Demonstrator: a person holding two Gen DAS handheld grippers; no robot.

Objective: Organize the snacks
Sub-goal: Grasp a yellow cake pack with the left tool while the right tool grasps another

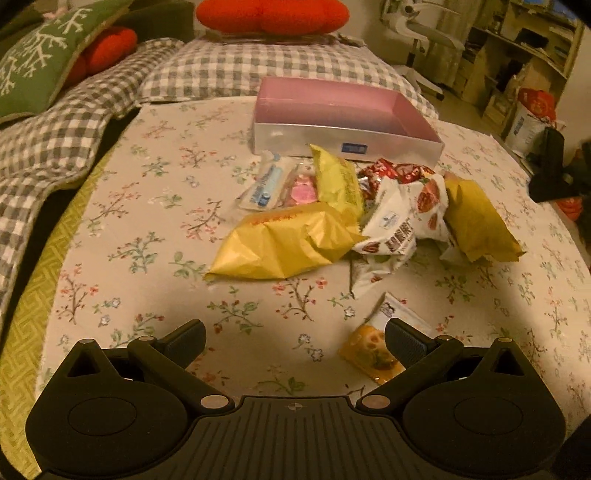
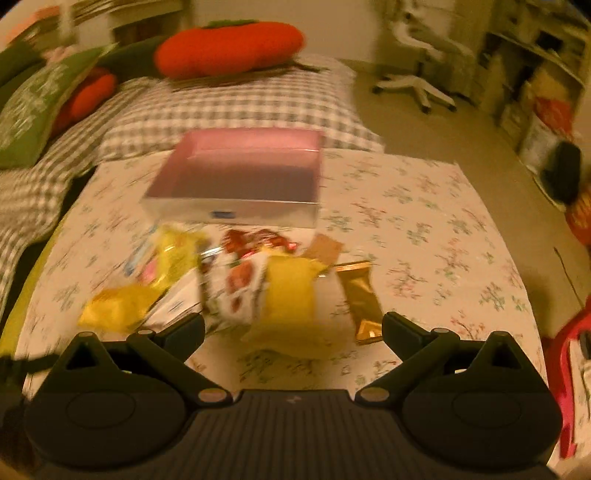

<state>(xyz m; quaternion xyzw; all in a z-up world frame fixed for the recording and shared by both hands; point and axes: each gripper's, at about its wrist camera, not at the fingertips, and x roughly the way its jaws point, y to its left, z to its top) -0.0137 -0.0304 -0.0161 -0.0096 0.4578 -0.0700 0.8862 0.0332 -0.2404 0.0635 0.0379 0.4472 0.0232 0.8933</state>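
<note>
A pile of snack packets lies on the floral cloth: a big yellow bag, a white and red packet, a mustard bag and a pale yellow bag. A small orange packet lies by my left gripper's right finger. Behind the pile stands an empty pink box. My left gripper is open and empty above the cloth. In the blurred right wrist view, my right gripper is open and empty over a yellow bag, with a gold bar packet and the pink box beyond.
A grey checked quilt, a green cushion and red plush cushions lie behind the cloth. A white office chair and shelves stand at the right. A red stool is at the right edge.
</note>
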